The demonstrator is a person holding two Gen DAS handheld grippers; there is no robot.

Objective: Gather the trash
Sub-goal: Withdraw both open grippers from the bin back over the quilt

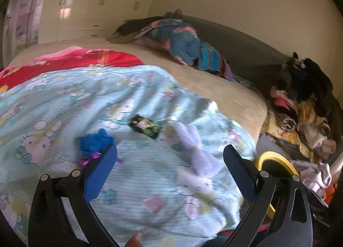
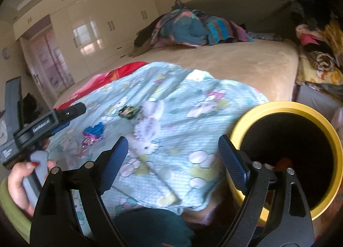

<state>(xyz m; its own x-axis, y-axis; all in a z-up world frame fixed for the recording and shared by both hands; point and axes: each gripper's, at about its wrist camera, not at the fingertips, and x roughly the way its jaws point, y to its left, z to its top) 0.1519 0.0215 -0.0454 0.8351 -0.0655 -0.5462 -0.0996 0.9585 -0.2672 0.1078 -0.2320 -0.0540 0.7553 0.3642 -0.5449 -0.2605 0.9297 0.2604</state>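
Note:
A crumpled blue wrapper with a shiny purple wrapper beside it lies on the light-blue cartoon blanket; both show in the right wrist view too, blue and purple. A dark green-and-black packet lies farther in. My left gripper is open and empty just above the blanket, its left fingertip beside the wrappers. My right gripper is open and empty, next to the yellow-rimmed black bin, which also shows in the left wrist view.
A lilac plush rabbit lies on the blanket between the packet and the bin. Bundled clothes sit at the bed's far side. A heap of clothes lies to the right of the bed. Wardrobes line the far wall.

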